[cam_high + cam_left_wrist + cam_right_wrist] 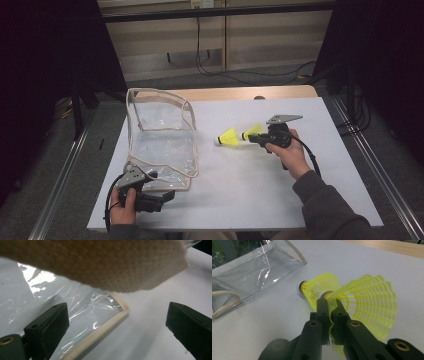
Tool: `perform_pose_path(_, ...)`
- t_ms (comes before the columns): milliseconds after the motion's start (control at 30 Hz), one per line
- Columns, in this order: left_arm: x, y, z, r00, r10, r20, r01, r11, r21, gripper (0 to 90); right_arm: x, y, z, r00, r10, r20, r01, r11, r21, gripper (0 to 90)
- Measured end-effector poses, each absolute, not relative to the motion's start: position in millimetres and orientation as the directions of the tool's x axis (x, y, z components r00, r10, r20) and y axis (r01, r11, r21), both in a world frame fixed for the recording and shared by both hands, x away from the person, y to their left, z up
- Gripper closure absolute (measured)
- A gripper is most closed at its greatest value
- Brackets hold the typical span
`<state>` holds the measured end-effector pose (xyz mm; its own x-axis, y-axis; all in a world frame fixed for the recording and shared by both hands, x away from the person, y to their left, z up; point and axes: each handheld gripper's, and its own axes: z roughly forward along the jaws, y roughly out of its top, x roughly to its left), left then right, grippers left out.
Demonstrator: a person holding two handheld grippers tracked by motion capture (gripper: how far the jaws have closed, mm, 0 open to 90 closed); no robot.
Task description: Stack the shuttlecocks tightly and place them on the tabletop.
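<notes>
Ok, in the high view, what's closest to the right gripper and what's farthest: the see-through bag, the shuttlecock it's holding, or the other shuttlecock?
1. The held shuttlecock, pinched in the right gripper.
2. The other shuttlecock, lying on the table just to its left.
3. The clear bag, farther left, on the table's left side.

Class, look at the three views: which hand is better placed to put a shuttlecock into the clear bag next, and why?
The right. Its tool is already shut on one yellow shuttlecock, near the clear bag. The left tool stands open at the bag's near edge, holding nothing.
</notes>
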<state>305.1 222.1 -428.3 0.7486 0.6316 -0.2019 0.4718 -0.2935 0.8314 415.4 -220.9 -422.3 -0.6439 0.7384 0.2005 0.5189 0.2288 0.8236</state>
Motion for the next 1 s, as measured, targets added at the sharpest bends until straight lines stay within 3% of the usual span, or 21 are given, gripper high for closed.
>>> perform_pose_path(1000,305,222,-429,0.751,0.629,-0.201,0.47,-0.295,0.832,4.7,425,-208,-428,-0.642,0.743,0.187,0.528,0.252,0.811,86.9)
